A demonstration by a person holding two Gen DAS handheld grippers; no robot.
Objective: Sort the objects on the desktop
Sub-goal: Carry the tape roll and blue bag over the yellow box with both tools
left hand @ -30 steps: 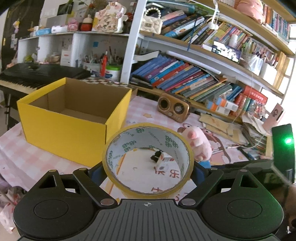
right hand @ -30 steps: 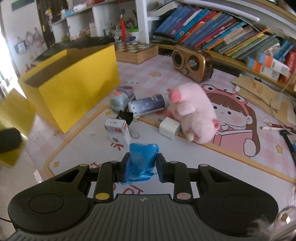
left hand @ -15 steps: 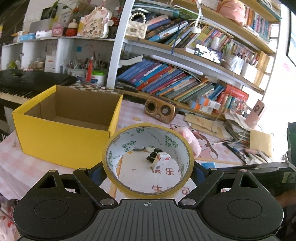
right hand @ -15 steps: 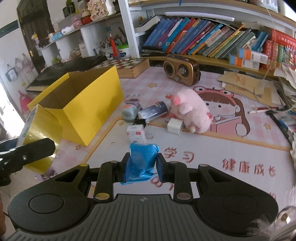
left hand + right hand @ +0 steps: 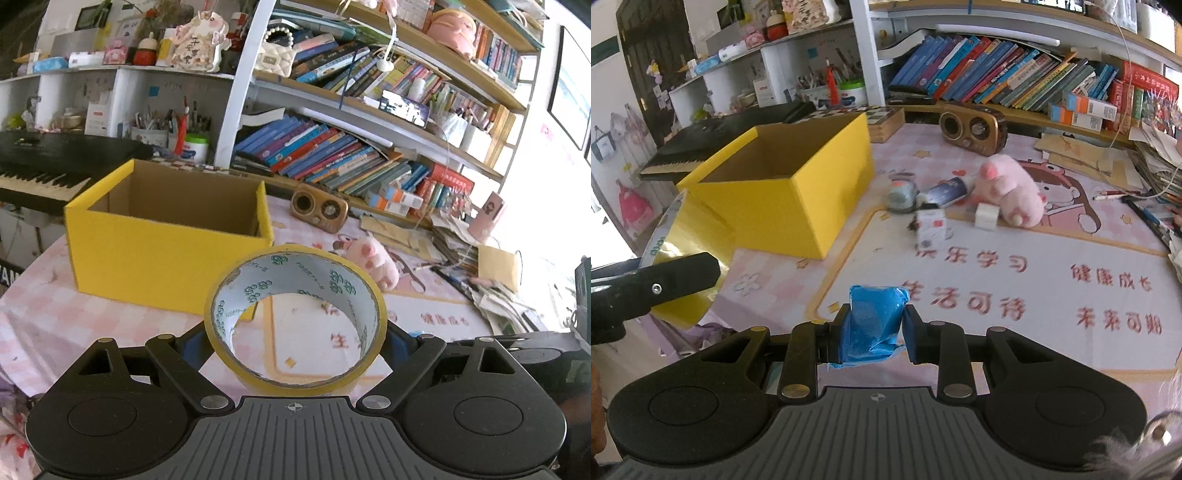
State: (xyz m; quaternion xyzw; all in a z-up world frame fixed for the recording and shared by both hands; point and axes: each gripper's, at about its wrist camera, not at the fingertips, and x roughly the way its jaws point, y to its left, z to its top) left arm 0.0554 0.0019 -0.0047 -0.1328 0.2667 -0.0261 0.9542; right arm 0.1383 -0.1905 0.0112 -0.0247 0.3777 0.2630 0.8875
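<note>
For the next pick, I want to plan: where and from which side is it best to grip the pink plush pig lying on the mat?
Probably grip the pink plush pig across its rounded middle from above. The soft body lies on its side; a small white cube touches its near side, so a low approach looks crowded.

Right tool (image 5: 875,325) clamped on blue packet (image 5: 874,317), yellow box (image 5: 798,195) beyond, pink plush (image 5: 1008,190) on mat (image 5: 1052,302)

Daylight is flooding both views, blowing out to white at the right edge of the left view and the left edge of the right view. Fisheye distortion is bending the shelves (image 5: 369,107) at the borders. Motion blur is smearing the small items and mat (image 5: 1015,280) lettering on the tabletop (image 5: 1052,350); shadows are staying soft.
</note>
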